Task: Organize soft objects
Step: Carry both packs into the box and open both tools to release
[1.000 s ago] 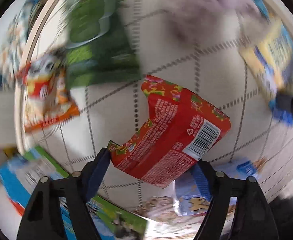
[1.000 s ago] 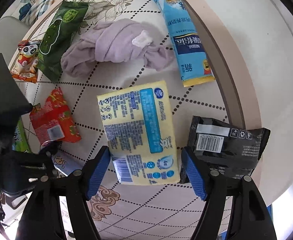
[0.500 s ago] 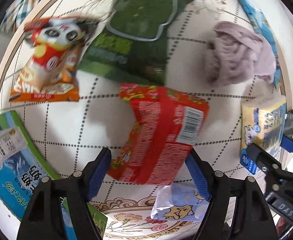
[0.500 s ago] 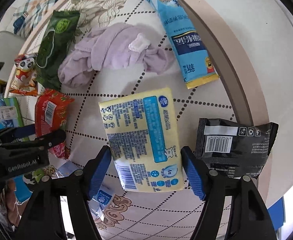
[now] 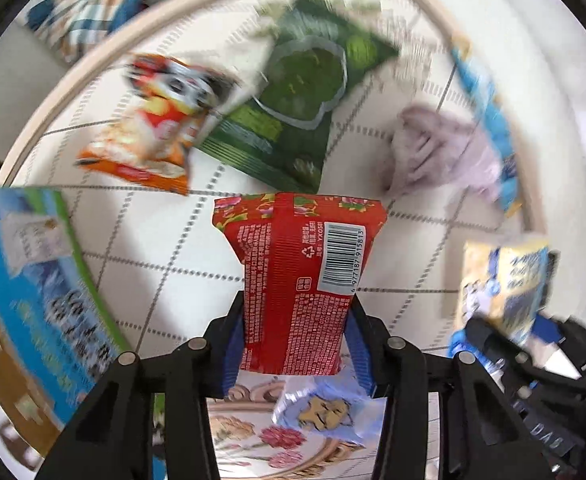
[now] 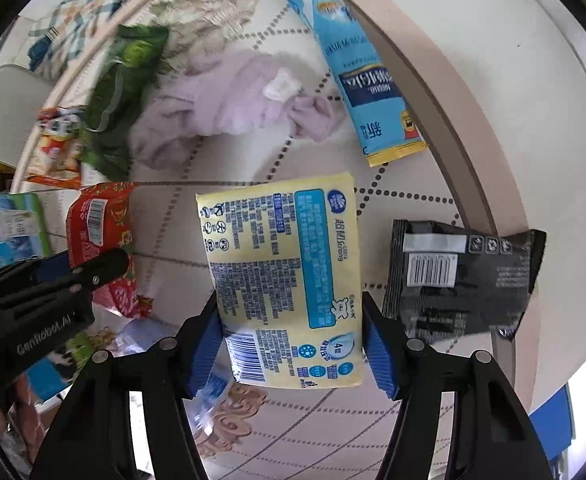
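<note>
Now-squeezed red packet [image 5: 297,280], barcode up

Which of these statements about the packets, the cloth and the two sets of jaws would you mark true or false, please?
1. The left gripper is clamped on the red packet. True.
2. The yellow packet sits between the right gripper's jaws. True.
3. The purple cloth is folded into a neat square. False: it lies crumpled.
4. The black packet lies on top of the green packet. False: they lie far apart.
</note>
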